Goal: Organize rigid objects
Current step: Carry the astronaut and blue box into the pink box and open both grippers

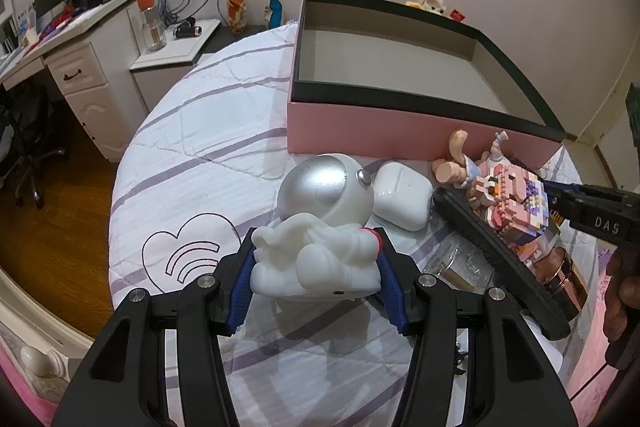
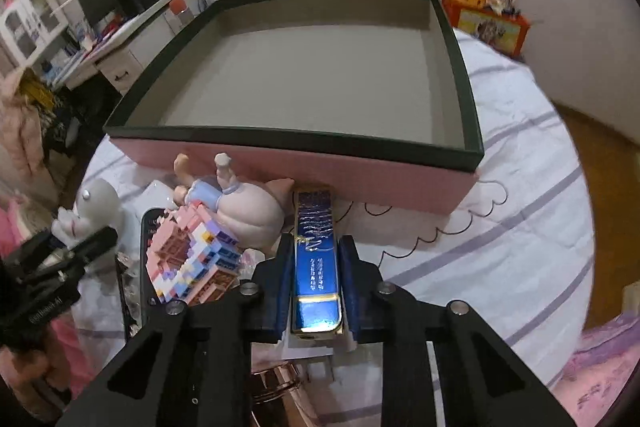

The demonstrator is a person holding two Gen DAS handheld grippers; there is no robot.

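- The right gripper (image 2: 314, 267) is clamped on the slim glossy blue box with gold trim (image 2: 316, 259); lift it straight up before moving over the rim.
- The left gripper (image 1: 316, 267) grips the white astronaut figurine with a silver helmet (image 1: 320, 227).
- Both sit on the bed beside the near wall of the empty pink cardboard box with a black rim (image 2: 280, 171).

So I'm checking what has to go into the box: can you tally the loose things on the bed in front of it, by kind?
Figures: 3 (astronaut figure, brick model, doll)
Cases and boxes: 2 (white earbud case, blue slim box)
Dark flat device: 1
Rose-gold jar: 1
Clear glass piece: 1
Total: 8
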